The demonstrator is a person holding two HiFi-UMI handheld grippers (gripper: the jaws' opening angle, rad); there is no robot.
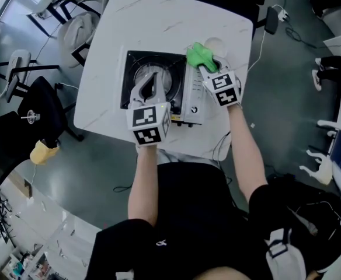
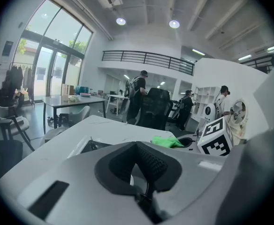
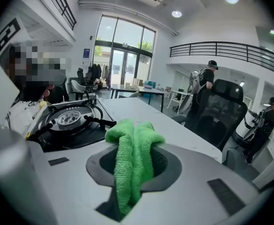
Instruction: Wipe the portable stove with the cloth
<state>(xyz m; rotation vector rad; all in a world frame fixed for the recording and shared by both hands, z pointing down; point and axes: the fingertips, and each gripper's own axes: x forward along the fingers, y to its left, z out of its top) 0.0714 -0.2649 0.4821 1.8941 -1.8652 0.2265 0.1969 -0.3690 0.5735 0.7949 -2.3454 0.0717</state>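
Note:
The portable stove (image 1: 136,63) with a black top and silver front stands in the middle of a white table (image 1: 159,16). My left gripper (image 1: 153,77) hangs over its round burner, shut with nothing between the pads (image 2: 148,161). My right gripper (image 1: 204,66) is shut on the green cloth (image 1: 201,54) over the stove's right end. In the right gripper view the cloth (image 3: 132,158) bulges out past the jaws, and the burner (image 3: 69,118) lies to the left. The left gripper view shows the cloth (image 2: 167,142) and the right gripper's marker cube (image 2: 216,137) to the right.
A black chair (image 1: 36,109) and white chairs (image 1: 80,31) stand left of the table. Cables (image 1: 287,31) lie on the floor at the right. People (image 2: 138,95) and more chairs stand further off in the room.

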